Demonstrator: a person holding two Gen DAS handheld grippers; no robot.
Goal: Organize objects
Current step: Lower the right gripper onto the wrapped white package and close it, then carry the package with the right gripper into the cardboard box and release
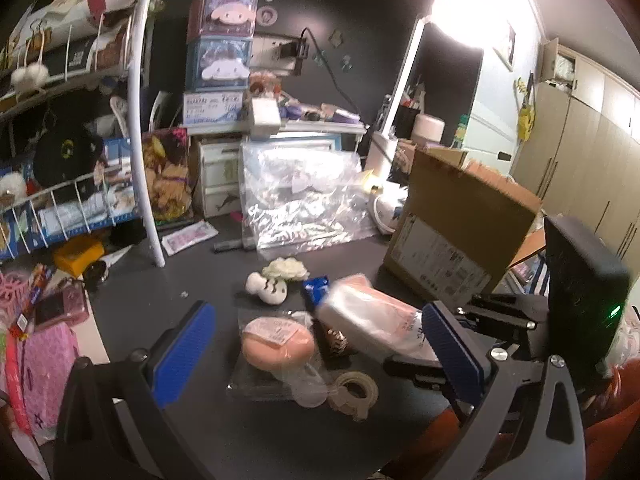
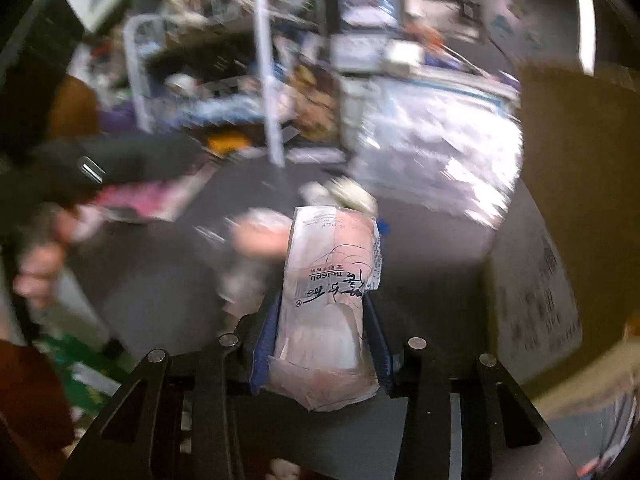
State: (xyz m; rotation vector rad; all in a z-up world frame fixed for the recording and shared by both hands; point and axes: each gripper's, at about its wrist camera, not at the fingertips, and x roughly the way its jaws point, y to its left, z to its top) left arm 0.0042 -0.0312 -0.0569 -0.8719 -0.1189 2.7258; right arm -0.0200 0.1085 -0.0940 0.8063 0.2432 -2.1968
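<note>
The tissue pack (image 2: 328, 300) is being clamped lengthwise by the right gripper (image 2: 320, 344), its long axis pointing away toward the far desk, with the cardboard box (image 2: 560, 200) close on the right, while the left gripper (image 1: 320, 344) is being held wide open over the nearer clutter.

The dark desk top (image 1: 168, 304) carries the clutter: between the left gripper's (image 1: 320, 346) fingers lie a bagged pink sponge (image 1: 276, 342) and a tape roll (image 1: 354, 392). Just beyond the fingertips sit a white cracked-egg figure (image 1: 266, 288) and a pale flower (image 1: 286, 269). Farther out lies crumpled clear plastic (image 1: 304, 196), with a cardboard box (image 1: 460, 224) to its right.
</note>
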